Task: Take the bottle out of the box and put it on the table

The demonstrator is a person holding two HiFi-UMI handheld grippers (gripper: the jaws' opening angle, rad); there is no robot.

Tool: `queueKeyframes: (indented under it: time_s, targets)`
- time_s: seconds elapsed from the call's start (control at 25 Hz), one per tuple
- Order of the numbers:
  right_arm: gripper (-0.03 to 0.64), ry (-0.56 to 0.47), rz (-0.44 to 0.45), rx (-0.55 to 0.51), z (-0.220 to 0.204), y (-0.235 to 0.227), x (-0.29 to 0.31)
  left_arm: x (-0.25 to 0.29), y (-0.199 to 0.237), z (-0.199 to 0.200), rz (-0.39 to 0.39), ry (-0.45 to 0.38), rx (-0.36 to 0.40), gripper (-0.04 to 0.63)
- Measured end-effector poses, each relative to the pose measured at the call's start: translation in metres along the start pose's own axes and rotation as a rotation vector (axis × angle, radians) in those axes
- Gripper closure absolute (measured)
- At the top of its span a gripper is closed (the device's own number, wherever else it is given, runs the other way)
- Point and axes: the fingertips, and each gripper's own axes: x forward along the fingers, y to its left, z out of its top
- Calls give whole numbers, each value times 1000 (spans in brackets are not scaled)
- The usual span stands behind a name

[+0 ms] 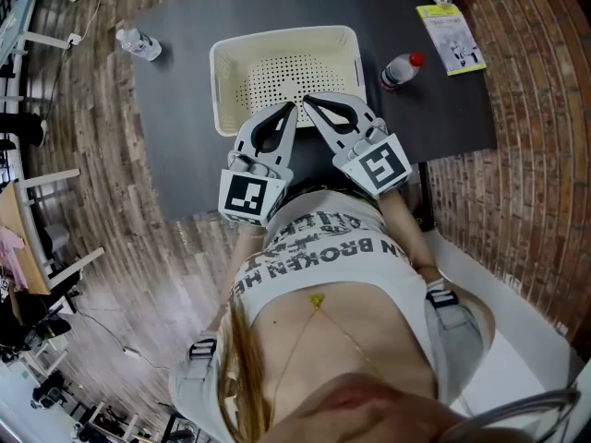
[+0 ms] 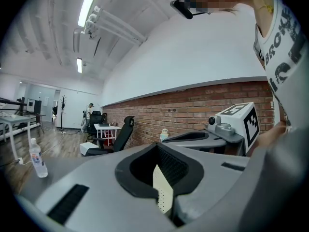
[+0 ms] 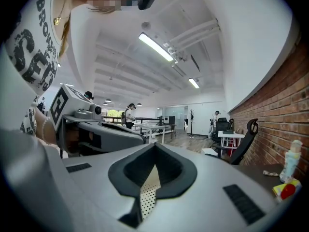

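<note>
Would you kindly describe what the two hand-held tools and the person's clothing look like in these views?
The left tool and right tool match: light grey bodies, tapering jaws lined in ribbed black, and a white cube with black square markers at the back of each, left cube and right cube. No cables show. The person wears a white T-shirt with dark lettering.

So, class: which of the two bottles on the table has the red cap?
The bottle right of the basket; the left bottle has a white cap.

Table (image 1: 175, 109), box (image 1: 218, 81), clear bottle (image 1: 138, 44), red-capped bottle (image 1: 402, 70), booklet (image 1: 452, 37)
</note>
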Motion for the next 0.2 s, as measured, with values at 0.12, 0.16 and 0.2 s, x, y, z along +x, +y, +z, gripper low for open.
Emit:
queueKeyframes:
  time_s: [0.12, 0.16, 0.2]
  targets:
    - [609, 3, -1, 2, -1, -2, 0, 1, 0, -1, 0, 3, -1, 591]
    - [609, 4, -2, 3, -1, -2, -1, 1, 0, -1, 1, 3, -2, 591]
    - [609, 5, -3, 4, -1, -3, -1, 1, 0, -1, 2, 2, -3, 591]
